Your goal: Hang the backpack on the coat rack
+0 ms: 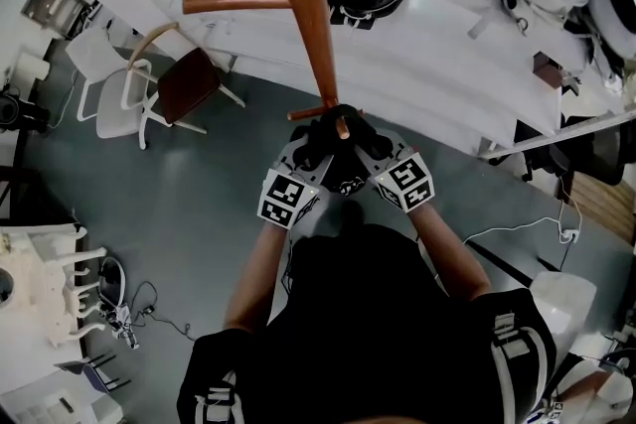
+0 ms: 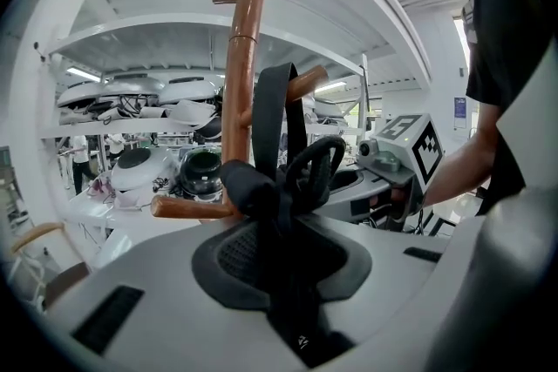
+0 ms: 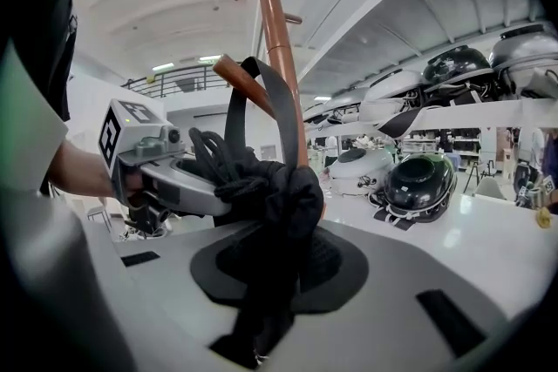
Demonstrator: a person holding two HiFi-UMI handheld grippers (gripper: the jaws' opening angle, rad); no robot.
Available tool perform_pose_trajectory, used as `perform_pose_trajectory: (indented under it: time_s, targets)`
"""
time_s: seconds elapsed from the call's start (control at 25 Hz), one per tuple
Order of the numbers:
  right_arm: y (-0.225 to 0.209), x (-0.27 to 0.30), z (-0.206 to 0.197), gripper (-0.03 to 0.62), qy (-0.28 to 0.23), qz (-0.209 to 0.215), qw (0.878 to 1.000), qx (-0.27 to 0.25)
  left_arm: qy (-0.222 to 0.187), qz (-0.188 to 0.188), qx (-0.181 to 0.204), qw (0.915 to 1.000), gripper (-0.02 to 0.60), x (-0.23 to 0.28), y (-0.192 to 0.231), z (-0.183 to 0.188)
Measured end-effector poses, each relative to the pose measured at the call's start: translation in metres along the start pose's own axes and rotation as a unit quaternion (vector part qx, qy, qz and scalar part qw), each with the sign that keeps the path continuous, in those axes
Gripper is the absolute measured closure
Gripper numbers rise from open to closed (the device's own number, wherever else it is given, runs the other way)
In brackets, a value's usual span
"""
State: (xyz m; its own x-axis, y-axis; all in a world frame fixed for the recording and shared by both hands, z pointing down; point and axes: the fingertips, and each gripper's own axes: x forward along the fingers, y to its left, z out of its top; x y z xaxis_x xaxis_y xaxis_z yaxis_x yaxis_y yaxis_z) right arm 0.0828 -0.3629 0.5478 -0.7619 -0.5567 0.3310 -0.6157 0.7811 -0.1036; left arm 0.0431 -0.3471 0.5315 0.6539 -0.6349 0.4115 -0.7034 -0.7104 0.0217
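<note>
Left tool and right tool pinch backpack straps by the coat rack, above grey floor.

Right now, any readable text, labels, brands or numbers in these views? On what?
No readable words or numbers in any view.
Left white cube, on left tongs: square black-and-white code patterns, no text.
Right white cube, on right tongs: the same, no text.
Small blue wall sign: too small to read.
</note>
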Motion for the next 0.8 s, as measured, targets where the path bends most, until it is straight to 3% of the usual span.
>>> perform_pose_trajectory:
  time_s: [0.8]
  targets:
    - [-0.014, 0.022, -0.019, 0.507, 0.021, 0.015, 1.0, 0.003, 0.027, 0.012, -0.017, 0.9994, 0.494, 0.02, 0.018, -0.019]
